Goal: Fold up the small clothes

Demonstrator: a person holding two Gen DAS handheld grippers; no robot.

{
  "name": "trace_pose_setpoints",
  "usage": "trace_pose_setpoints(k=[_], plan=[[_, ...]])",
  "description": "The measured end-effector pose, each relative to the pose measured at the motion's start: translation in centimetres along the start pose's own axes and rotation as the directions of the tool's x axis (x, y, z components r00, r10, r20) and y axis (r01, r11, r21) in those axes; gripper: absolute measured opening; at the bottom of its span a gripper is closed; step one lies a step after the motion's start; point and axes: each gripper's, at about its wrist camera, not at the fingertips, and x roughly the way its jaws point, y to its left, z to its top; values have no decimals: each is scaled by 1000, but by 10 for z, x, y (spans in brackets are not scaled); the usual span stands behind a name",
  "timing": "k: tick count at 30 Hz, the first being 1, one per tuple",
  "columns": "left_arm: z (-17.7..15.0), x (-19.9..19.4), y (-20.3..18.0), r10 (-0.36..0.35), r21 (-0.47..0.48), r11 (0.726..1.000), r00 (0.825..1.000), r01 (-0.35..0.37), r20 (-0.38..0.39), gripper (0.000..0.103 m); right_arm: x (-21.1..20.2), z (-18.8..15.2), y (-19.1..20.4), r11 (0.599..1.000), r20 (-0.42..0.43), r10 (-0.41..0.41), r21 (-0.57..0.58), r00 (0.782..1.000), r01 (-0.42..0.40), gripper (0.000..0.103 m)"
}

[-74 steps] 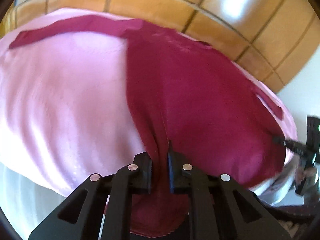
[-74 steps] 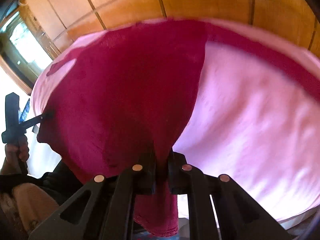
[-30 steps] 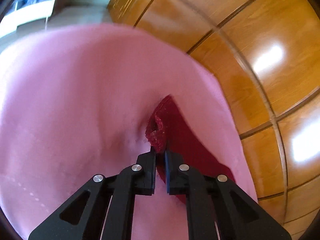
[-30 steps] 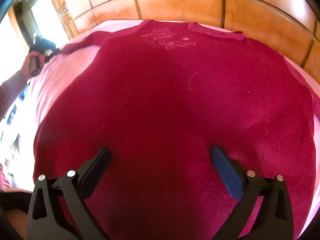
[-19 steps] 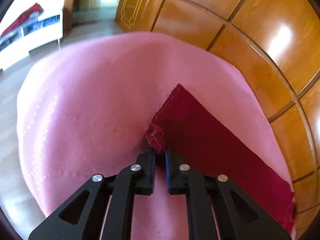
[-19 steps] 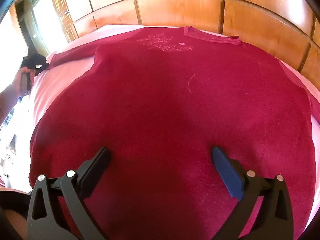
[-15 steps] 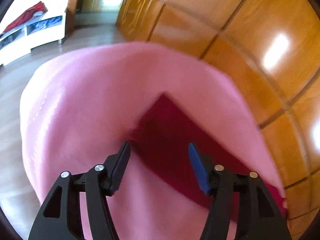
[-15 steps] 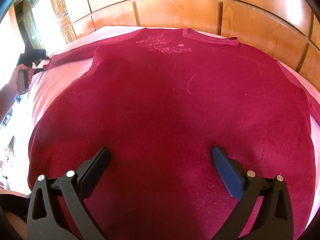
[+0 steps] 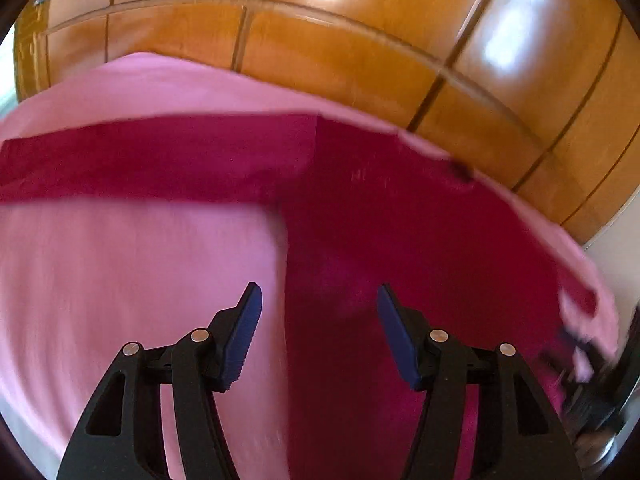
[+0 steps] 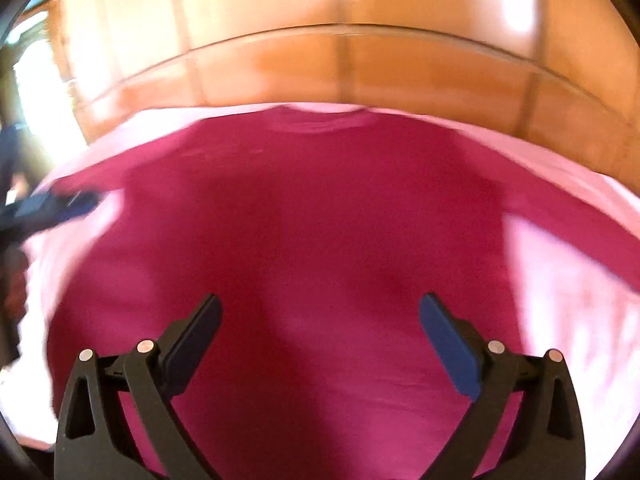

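Observation:
A dark red long-sleeved top (image 9: 400, 240) lies flat on a pink sheet (image 9: 120, 280). One sleeve (image 9: 140, 160) is stretched straight out to the left. My left gripper (image 9: 318, 292) hovers open over the top's left side edge, with nothing between its fingers. In the right wrist view the top (image 10: 320, 220) fills the middle, with its neckline (image 10: 320, 118) at the far side and the other sleeve (image 10: 580, 224) running right. My right gripper (image 10: 320, 300) stands wide open above the lower body of the top and holds nothing. Both views are blurred by motion.
A glossy wooden panelled wall (image 9: 360, 52) stands right behind the far edge of the sheet (image 10: 580, 320). A bright window (image 10: 36, 64) is at the far left. The left gripper (image 10: 60, 204) shows as a blur at the top's left side.
My left gripper let go of the sleeve cuff, opened, and swung back from the sleeve end to the top's body. My right gripper stayed open and shifted a little over the top.

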Motion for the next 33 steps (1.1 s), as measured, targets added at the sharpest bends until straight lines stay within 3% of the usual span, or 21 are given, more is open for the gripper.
trace_pose_setpoints(k=[4,5,6,8,10,12,14,16,20,22,24,25,26,27,30,33], plan=[[-33,-7,23,-36,-108,994,997,29,-66,59,-8,-15,-60,983,-11,-112,146,994,112,98],[-44,-9,28,-48,-121,992,995,37,-84,50,-7,-20,-72,977,-34,-100,184,994,105,97],[-52,-13,29,-48,-112,993,996,39,-79,44,-4,-23,-80,973,-55,-71,214,996,81,89],[-59,-19,25,-84,-97,992,992,75,-92,16,-5,-35,-87,966,-69,5,259,998,13,77],[-61,-23,26,-106,-98,991,990,96,-92,9,-11,-40,-81,978,-60,21,210,998,-8,60],[-61,-30,27,-99,-82,992,992,92,-83,5,-17,-43,-76,981,-62,47,189,997,-35,30],[-59,-36,30,-82,-76,994,993,76,-81,4,-25,-45,-74,983,-75,82,172,994,-68,12],[-57,-39,35,-72,-82,995,994,65,-85,4,-33,-47,-73,983,-86,100,162,991,-85,11],[-66,-36,34,31,5,1000,993,-31,-110,4,-40,-62,-67,991,-138,95,110,986,-80,10],[-64,-35,32,49,8,999,992,-48,-112,5,-40,-66,-72,988,-142,102,128,985,-84,11],[-56,-35,31,88,-24,996,992,-91,-95,19,-40,-64,-80,979,-140,130,174,982,-104,12],[-53,-37,29,82,-35,996,994,-85,-76,35,-40,-62,-85,972,-136,147,202,980,-118,15],[-49,-41,25,50,-45,998,998,-52,-43,50,-40,-60,-91,968,-127,152,220,980,-121,25],[-45,-43,21,25,-48,999,1000,-25,-17,53,-43,-57,-101,959,-104,149,257,983,-118,38],[-34,-39,-3,3,4,1000,1000,-3,27,55,-55,-54,-143,911,-27,131,398,991,-109,60],[-30,-27,-26,-21,64,998,999,20,28,55,-55,-45,-207,805,53,70,587,996,-88,61]])
